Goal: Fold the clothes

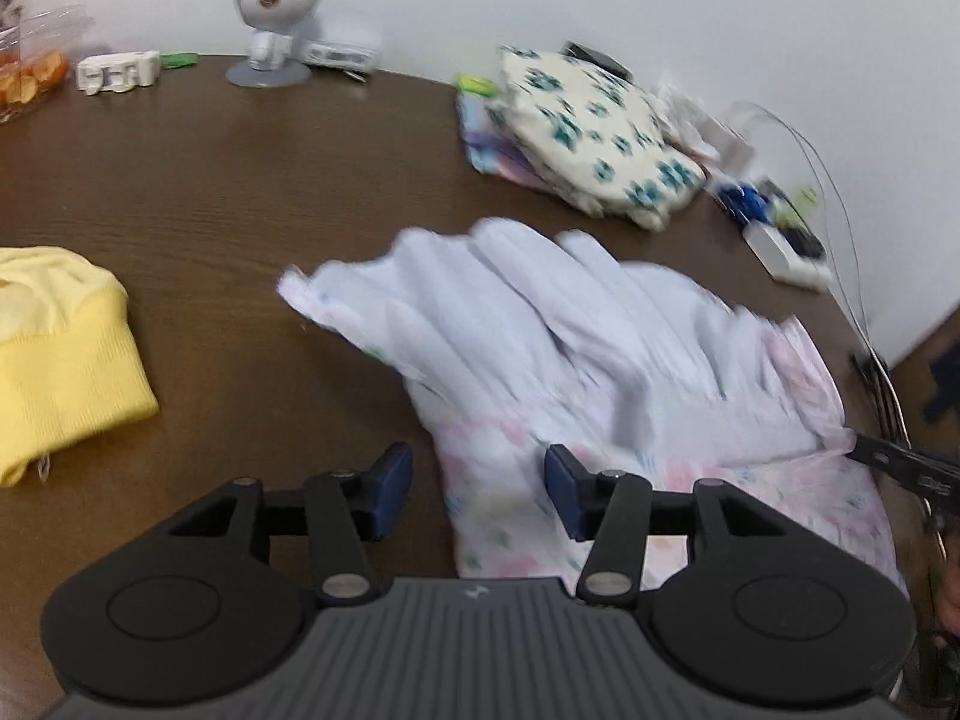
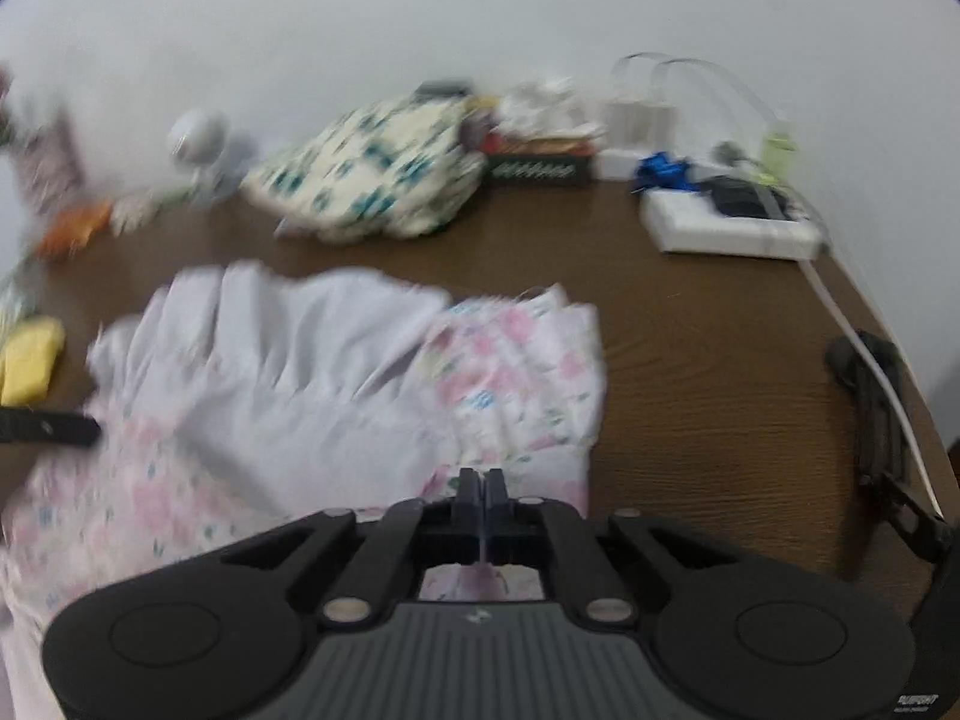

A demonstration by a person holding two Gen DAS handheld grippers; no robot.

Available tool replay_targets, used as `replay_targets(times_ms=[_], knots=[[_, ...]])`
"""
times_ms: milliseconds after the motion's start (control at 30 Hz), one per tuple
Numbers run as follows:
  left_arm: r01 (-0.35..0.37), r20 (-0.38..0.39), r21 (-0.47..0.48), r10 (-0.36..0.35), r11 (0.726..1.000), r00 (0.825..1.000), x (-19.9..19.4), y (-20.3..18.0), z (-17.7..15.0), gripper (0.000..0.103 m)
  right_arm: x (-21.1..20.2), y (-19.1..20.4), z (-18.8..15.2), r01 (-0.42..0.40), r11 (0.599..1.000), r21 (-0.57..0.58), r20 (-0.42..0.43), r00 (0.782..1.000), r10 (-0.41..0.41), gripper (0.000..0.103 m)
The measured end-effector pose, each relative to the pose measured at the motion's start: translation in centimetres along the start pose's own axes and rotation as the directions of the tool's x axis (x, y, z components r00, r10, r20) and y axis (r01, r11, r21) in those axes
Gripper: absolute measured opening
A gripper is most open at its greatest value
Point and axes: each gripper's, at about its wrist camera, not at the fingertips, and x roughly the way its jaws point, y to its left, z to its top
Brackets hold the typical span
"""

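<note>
A white garment with a pink floral print (image 1: 600,360) (image 2: 300,390) lies rumpled on the brown table (image 1: 240,210). My left gripper (image 1: 480,492) hangs open over the garment's near left edge; the cloth's border runs between the blue pads, and neither pad presses on it. My right gripper (image 2: 483,489) is shut, with a thin sliver of the floral cloth pinched between its pads at the near edge. In the left wrist view the right gripper (image 1: 855,447) shows at the garment's right corner, where the fabric draws to a point. The left gripper (image 2: 90,429) pokes in at the left of the right wrist view.
A yellow garment (image 1: 60,360) (image 2: 30,360) lies at the left. A folded pile topped by cream cloth with teal flowers (image 1: 594,132) (image 2: 372,180) sits at the back. A white round device (image 1: 276,6), a power strip (image 2: 732,228) and cables line the wall side.
</note>
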Motion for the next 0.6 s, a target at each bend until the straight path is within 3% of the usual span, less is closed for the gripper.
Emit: replay_targets(times_ms=[67, 133, 200, 233, 267, 300, 333, 400, 467, 500, 533, 600], knots=[[0.034, 0.012, -0.045, -0.033, 0.998, 0.999, 0.5, 0.6, 0.7, 0.056, -0.1, -3.2, 0.3, -0.002, 0.988, 0.154, 0.006, 1.0, 0.001, 0.002], [0.051, 0.034, -0.08, -0.048, 0.995, 0.998, 1.3, 0.9, 1.5, 0.056, -0.3, -3.2, 0.6, -0.016, 0.989, 0.149, 0.019, 1.0, 0.014, 0.011], [0.057, 0.049, -0.096, -0.052, 0.994, 0.997, 2.3, 0.6, 2.5, 0.055, -0.6, -3.0, 1.0, -0.032, 0.991, 0.128, 0.034, 0.999, 0.028, 0.025], [0.076, 0.047, -0.109, -0.071, 0.991, 0.996, 2.9, 0.5, 3.0, 0.053, -0.7, -2.9, 1.2, -0.04, 0.992, 0.118, 0.041, 0.999, 0.035, 0.039], [0.095, 0.044, -0.121, -0.091, 0.988, 0.995, 3.4, 0.3, 3.5, 0.047, -0.8, -2.7, 1.4, -0.047, 0.993, 0.107, 0.047, 0.998, 0.042, 0.046], [0.111, 0.035, -0.133, -0.108, 0.985, 0.994, 3.9, 0.2, 3.8, 0.019, -0.5, -2.1, 2.0, -0.027, 0.997, 0.068, 0.045, 0.999, 0.024, 0.048], [0.114, 0.03, -0.137, -0.111, 0.984, 0.993, 4.3, 0.1, 3.9, 0.002, 0.0, -1.4, 2.7, -0.001, 1.0, 0.022, 0.041, 0.999, 0.0, 0.048], [0.103, 0.043, -0.118, -0.098, 0.988, 0.994, 4.6, -0.4, 3.9, 0.001, 2.3, -0.2, 3.8, 0.018, 0.998, -0.062, -0.027, 0.999, -0.019, 0.047], [0.044, 0.087, -0.076, -0.037, 0.996, 0.995, 3.5, -0.7, 3.3, 0.001, 4.1, 0.6, 4.3, 0.039, 0.993, -0.111, -0.075, 0.996, -0.048, 0.038], [0.012, 0.11, -0.065, -0.005, 0.998, 0.994, 2.8, -0.6, 3.0, 0.001, 4.6, 0.9, 4.3, 0.059, 0.99, -0.132, -0.083, 0.994, -0.07, 0.014], [-0.012, 0.126, -0.069, 0.02, 0.998, 0.992, 1.8, 0.0, 2.8, 0.001, 5.1, 1.2, 4.4, 0.079, 0.985, -0.152, -0.09, 0.992, -0.093, 0.002], [-0.064, 0.16, -0.082, 0.077, 0.995, 0.984, -0.4, 1.4, 2.2, 0.001, 4.8, 1.5, 4.5, 0.04, 0.988, -0.146, -0.075, 0.996, -0.052, 0.001]])
